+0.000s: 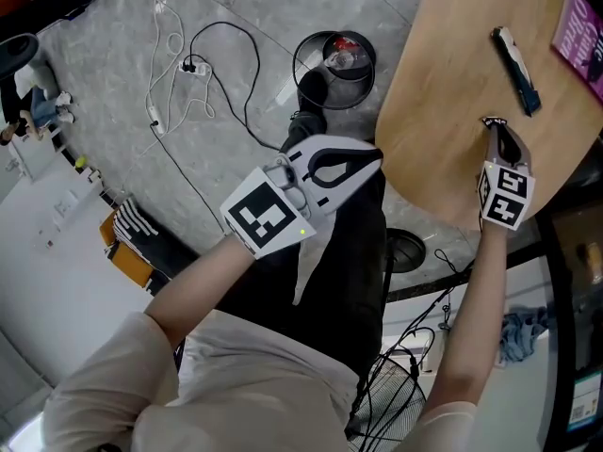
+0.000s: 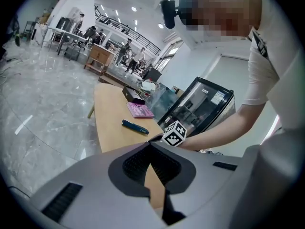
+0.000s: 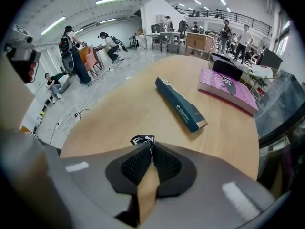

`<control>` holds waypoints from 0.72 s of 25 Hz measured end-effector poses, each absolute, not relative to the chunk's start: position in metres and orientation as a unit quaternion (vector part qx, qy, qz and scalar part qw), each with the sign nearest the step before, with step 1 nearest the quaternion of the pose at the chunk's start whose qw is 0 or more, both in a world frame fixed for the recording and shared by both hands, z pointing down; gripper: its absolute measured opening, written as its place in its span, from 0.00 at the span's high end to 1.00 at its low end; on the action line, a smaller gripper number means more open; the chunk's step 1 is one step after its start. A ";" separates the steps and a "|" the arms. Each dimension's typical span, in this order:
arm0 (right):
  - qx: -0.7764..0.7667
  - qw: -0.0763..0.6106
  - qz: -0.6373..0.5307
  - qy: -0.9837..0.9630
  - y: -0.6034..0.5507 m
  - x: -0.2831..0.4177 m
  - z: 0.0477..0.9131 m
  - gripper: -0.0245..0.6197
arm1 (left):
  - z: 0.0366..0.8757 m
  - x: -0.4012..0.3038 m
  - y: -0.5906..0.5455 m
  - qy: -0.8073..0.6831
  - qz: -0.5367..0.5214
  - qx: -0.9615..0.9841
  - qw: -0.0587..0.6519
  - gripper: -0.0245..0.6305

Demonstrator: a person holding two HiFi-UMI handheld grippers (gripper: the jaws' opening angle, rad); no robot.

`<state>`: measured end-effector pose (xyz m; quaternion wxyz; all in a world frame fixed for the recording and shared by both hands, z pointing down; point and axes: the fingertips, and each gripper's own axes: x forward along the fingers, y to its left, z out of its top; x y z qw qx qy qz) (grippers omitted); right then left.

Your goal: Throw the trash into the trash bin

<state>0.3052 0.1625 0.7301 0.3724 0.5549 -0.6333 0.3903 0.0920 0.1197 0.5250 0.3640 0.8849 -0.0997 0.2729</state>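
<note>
A small black wrapper scrap (image 3: 142,140) with white print lies at the near edge of the round wooden table (image 1: 443,92). My right gripper (image 3: 151,148) is shut on it and points steeply down at the tabletop; in the head view this gripper (image 1: 497,130) stands over the scrap (image 1: 490,120). The left gripper (image 1: 375,158) hovers off the table's left edge above the floor, its jaws shut with nothing between them; its own view shows the tips (image 2: 150,146) meeting. The black wire trash bin (image 1: 334,64) stands on the floor beyond it, with some trash inside.
A long dark teal package (image 1: 516,59) and a pink book (image 1: 579,31) lie farther along the table. White and black cables (image 1: 188,64) trail over the grey floor left of the bin. A round black base (image 1: 405,250) sits under the table edge.
</note>
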 end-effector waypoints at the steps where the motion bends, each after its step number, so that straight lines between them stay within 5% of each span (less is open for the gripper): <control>1: 0.553 0.372 0.389 -0.636 0.160 0.301 0.728 0.92 | 0.524 0.090 0.118 -0.100 0.272 0.885 0.365 0.96; 18: 0.504 0.357 0.369 -0.694 0.108 0.165 0.707 0.92 | 0.540 0.009 0.080 -0.136 0.266 0.883 0.361 0.96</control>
